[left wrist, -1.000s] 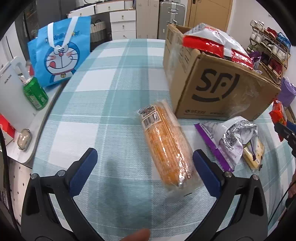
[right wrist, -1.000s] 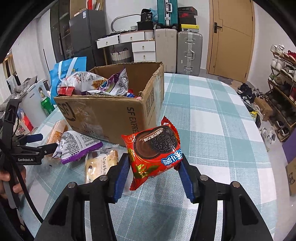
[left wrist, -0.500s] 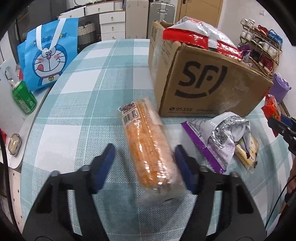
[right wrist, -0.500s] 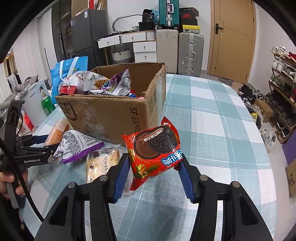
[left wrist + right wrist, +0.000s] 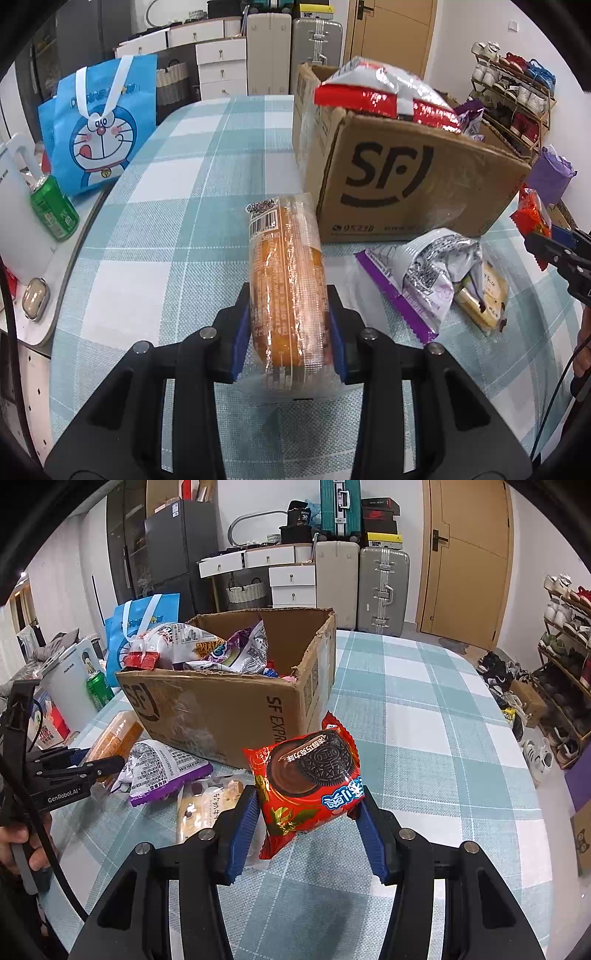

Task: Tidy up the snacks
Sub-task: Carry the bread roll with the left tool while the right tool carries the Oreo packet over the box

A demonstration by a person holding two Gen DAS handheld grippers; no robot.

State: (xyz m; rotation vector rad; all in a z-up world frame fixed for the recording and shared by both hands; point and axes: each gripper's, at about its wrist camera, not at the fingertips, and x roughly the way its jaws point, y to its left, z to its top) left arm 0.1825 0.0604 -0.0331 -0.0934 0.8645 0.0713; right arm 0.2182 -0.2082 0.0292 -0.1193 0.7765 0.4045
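Left wrist view: left gripper, blue pads pressed on both long sides of the orange biscuit pack. Pack's long axis runs straight away from the camera, along the fingers; barcode end points toward the cardboard box, near end sits between the pads. Whether its far end rests on the checked tablecloth cannot be told.

Cardboard box: open top, "SF" print on the facing wall, filled with a red-and-silver bag and other packets.

Beside the box, on the cloth: purple-and-silver bag, lying flat, partly over a clear-wrapped pastry.

Table's left edge: blue cartoon tote, green can.

Right wrist view: right gripper, jaws clamped on the lower part of a red Oreo packet. Packet held above the cloth, in front of the box's near corner, printed face toward the camera, standing up from the jaws and tilted.
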